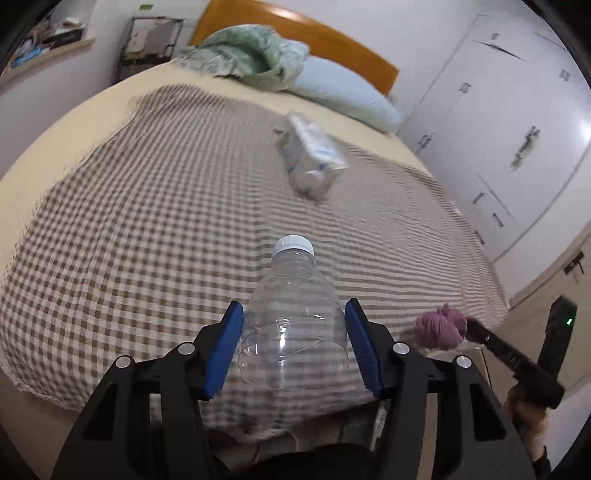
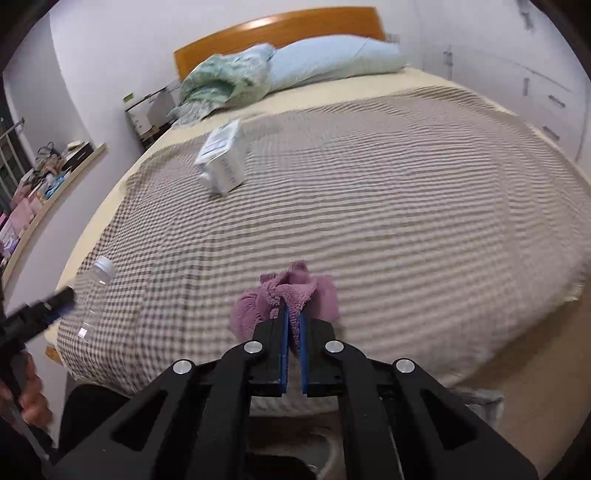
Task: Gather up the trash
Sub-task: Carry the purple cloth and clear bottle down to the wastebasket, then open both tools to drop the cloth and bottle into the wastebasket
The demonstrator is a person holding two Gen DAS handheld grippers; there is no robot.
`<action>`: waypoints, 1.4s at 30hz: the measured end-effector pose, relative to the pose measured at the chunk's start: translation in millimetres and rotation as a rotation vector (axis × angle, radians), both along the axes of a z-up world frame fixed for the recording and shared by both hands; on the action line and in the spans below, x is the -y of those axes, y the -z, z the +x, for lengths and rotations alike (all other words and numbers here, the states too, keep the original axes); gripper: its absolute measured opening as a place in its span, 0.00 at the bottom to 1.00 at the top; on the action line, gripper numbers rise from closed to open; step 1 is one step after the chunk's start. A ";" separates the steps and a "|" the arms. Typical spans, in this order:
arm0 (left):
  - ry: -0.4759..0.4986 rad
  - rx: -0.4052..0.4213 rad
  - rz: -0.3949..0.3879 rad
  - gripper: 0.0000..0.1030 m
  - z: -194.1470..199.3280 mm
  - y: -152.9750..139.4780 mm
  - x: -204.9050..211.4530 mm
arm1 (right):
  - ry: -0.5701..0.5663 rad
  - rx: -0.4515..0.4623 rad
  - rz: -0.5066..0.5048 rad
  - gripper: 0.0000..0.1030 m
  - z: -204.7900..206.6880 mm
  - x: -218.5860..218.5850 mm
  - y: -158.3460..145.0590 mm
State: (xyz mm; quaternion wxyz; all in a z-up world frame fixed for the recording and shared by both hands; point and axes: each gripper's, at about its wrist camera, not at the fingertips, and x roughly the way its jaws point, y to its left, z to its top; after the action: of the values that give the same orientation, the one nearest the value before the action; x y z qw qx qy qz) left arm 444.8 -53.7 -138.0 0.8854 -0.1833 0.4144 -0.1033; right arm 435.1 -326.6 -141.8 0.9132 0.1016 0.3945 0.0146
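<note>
Wide bare stretch of checkered blanket (image 2: 369,206) open across the bed's middle and right side, tissue pack (image 1: 312,157) the lone obstacle mid-bed, crumpled green blanket (image 1: 247,55) and blue pillow (image 2: 332,59) crowding the headboard (image 2: 280,27) end, wardrobe (image 1: 517,129) close along the bed's right edge.

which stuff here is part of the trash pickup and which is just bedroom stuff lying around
Trash job:
- clear empty plastic bottle with white cap, in left gripper
- crumpled purple cloth wad, in right gripper
- white and blue carton, lying on the checked bedspread

Just there:
- pale blue pillow
- green blanket
</note>
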 end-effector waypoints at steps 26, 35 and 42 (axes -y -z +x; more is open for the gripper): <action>0.622 -0.199 0.242 0.54 -75.6 59.4 263.1 | 0.395 -0.495 0.239 0.55 -95.7 188.8 249.3; 0.745 -0.459 0.186 0.54 -76.1 130.4 328.8 | 0.576 -0.449 0.245 0.68 -151.8 243.1 240.1; 0.814 -0.727 0.199 0.54 -75.9 227.4 403.3 | 0.716 -0.508 0.284 0.68 -241.1 268.1 251.1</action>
State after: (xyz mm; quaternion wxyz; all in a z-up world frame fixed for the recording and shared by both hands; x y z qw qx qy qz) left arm 368.9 -457.0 -365.4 0.5871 0.0522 0.7384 -0.3278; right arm 194.1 -594.6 -392.9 0.7123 0.3559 0.5399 -0.2730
